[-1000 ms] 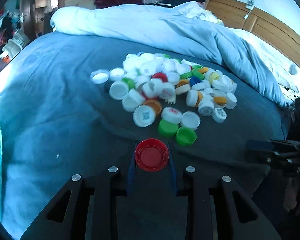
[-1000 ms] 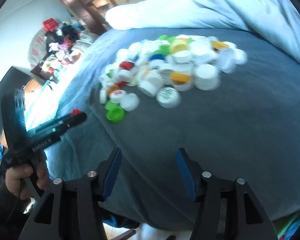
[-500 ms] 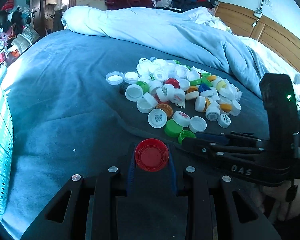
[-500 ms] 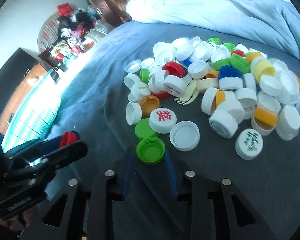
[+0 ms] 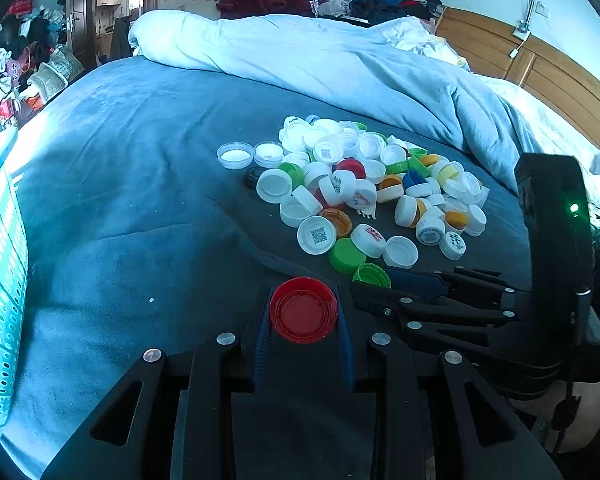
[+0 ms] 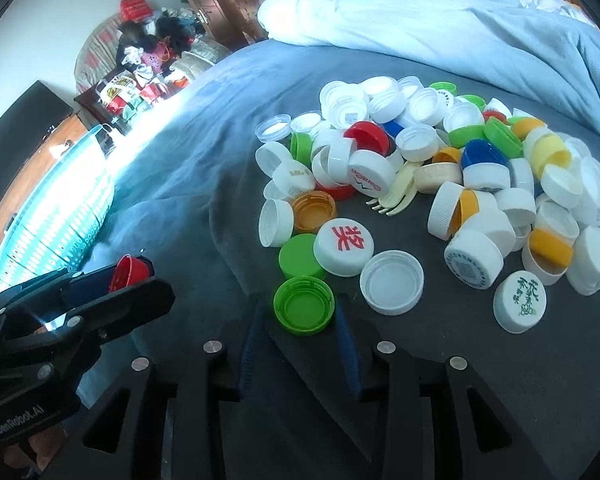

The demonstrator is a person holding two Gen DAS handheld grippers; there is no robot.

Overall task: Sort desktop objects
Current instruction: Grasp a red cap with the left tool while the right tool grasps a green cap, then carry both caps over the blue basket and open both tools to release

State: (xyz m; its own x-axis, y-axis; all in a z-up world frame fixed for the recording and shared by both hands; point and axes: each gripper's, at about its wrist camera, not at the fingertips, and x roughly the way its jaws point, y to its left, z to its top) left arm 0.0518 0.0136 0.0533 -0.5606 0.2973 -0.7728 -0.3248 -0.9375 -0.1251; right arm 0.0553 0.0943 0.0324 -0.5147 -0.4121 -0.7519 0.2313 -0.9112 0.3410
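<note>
A pile of bottle caps [image 5: 364, 188] in white, green, yellow, red and blue lies on the dark blue bedsheet [image 5: 140, 160]; the pile also shows in the right wrist view [image 6: 440, 176]. My left gripper [image 5: 303, 312] is shut on a red cap [image 5: 303, 310], held left of the pile; the red cap also shows in the right wrist view [image 6: 130, 272]. My right gripper [image 6: 300, 312] has its jaws closed on a green cap [image 6: 304, 304] at the pile's near edge. The green cap also shows in the left wrist view [image 5: 372, 274].
A turquoise perforated basket [image 5: 0, 272] stands at the left edge of the bed, and also shows in the right wrist view [image 6: 52, 216]. A light blue duvet [image 5: 340, 64] is bunched behind the pile. A small plastic fork [image 6: 396, 196] lies among the caps.
My right gripper has moved in to the near edge of the pile and closed on the green cap. My left gripper still holds the red cap.
</note>
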